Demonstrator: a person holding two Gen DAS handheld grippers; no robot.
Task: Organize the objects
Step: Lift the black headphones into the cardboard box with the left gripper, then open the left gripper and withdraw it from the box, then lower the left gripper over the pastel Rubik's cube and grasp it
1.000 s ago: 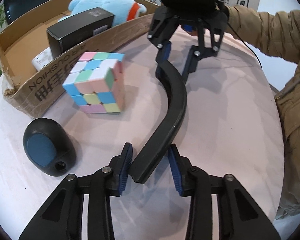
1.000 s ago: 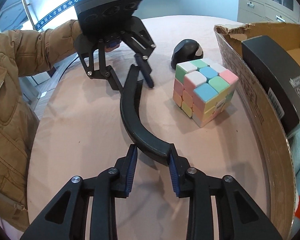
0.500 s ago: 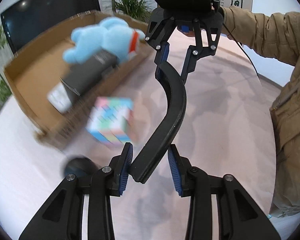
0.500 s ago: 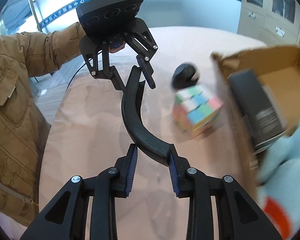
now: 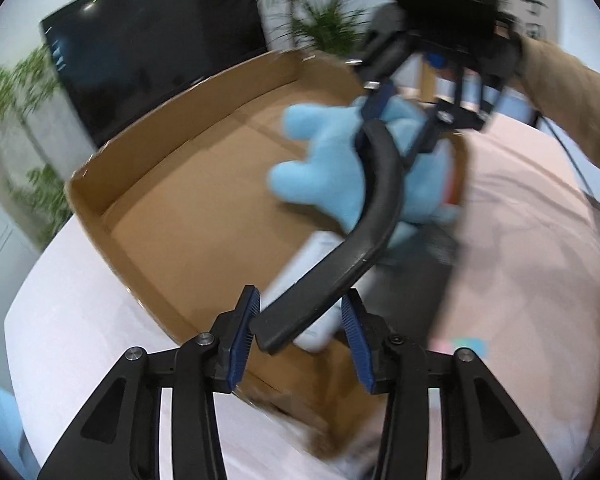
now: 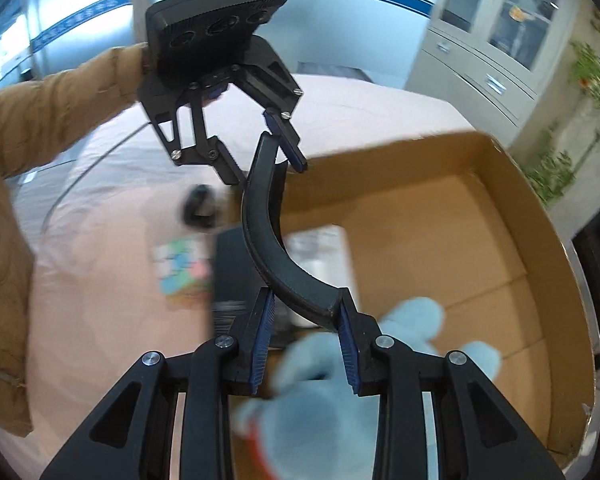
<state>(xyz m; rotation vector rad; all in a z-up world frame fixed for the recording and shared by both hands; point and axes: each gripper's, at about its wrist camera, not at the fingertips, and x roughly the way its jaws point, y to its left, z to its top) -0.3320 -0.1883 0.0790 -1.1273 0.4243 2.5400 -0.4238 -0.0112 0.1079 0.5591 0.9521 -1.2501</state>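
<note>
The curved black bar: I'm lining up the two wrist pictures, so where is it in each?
Left wrist: curved black bar runs from bottom centre up to the right, above the cardboard box.
Right wrist: the bar arcs through the centre.
Shared landmark: blue plush toy, lower right here.

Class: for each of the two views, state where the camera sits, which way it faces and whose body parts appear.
Left wrist: on the left tool, facing the cardboard box; right tool and sleeve visible.
Right wrist: on the right tool, facing back; left tool and sleeve visible.
Shared: curved black piece, blue plush, box.
</note>
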